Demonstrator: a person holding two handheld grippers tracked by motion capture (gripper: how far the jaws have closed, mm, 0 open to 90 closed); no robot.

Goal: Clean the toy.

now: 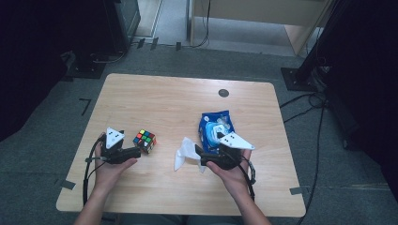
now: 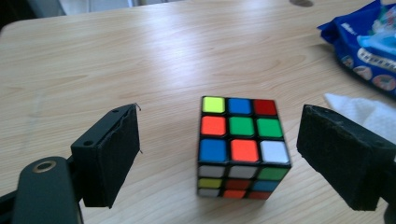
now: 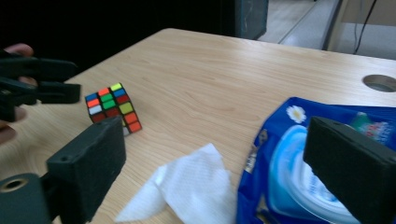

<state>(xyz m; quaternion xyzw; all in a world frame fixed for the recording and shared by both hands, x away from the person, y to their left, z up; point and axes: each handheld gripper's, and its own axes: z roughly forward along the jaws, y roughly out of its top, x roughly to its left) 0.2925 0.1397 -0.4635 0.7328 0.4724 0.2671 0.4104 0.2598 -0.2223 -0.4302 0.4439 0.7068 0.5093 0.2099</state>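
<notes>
A scrambled colour cube (image 1: 144, 139) rests on the wooden table (image 1: 178, 101), left of centre. My left gripper (image 1: 134, 153) lies just before it, held in a hand. In the left gripper view the left gripper (image 2: 231, 145) is open, and the cube (image 2: 240, 140) stands in the gap ahead with neither pad touching it. A white wipe (image 1: 184, 153) lies crumpled beside a blue wipe pack (image 1: 215, 127). My right gripper (image 1: 199, 154) hovers over both. In the right gripper view the right gripper (image 3: 219, 163) is open with nothing gripped, above the wipe (image 3: 191, 186) and the pack (image 3: 289, 154).
A round cable hole (image 1: 224, 93) sits near the table's far edge. Dark stands and cables (image 1: 309, 101) crowd the floor to the right and at the back left. The table's near edge (image 1: 178, 211) runs close to the forearms.
</notes>
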